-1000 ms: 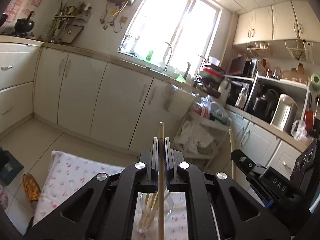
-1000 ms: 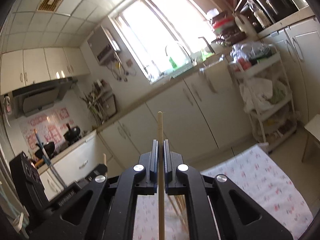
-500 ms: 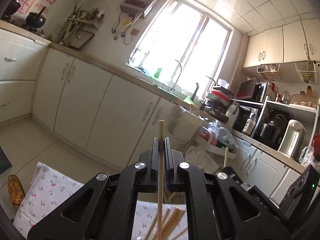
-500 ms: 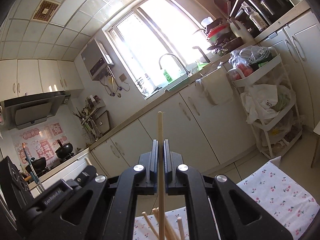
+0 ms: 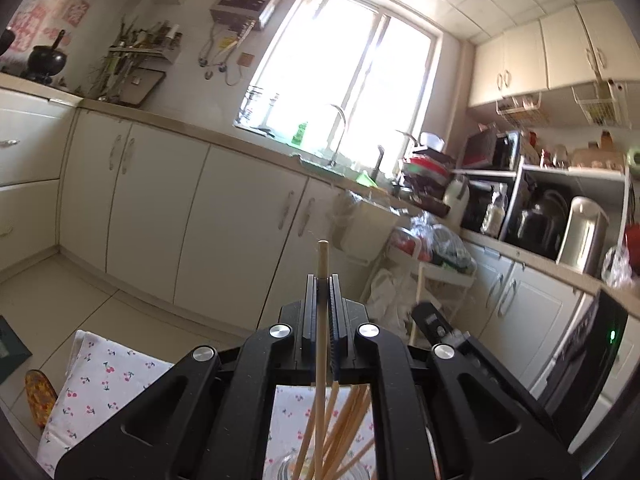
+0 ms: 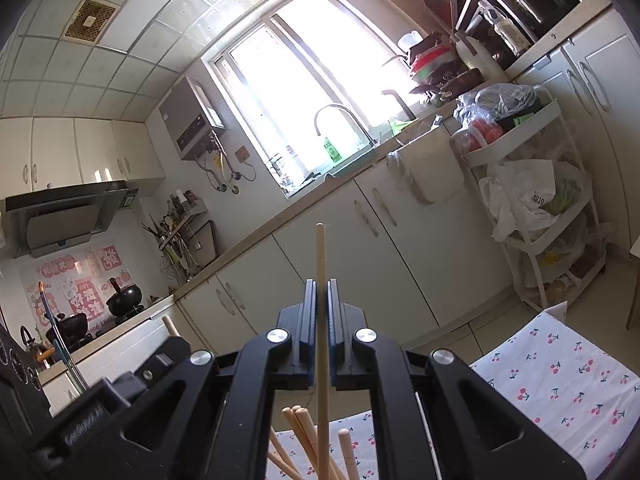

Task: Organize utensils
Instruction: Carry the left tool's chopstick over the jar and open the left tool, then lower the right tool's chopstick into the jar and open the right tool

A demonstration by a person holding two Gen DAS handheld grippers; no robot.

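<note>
Both your grippers are clamped on a single chopstick each, above the glass jar of chopsticks.

Your left gripper [image 5: 322, 280] pinches an upright wooden chopstick [image 5: 321, 344] whose lower end runs down among the bundle of chopsticks [image 5: 348, 428] standing in the glass jar [image 5: 286, 470] on the cherry-print cloth [image 5: 108, 384]. Your right gripper [image 6: 321, 284], just beside it, is closed on its own chopstick [image 6: 322, 340], held upright over the bundle's tips [image 6: 298, 414].

Bundled chopsticks [image 5: 347, 420] in a glass jar [image 5: 280, 470] on the tablecloth [image 5: 104, 384], below both raised tongs.
</note>
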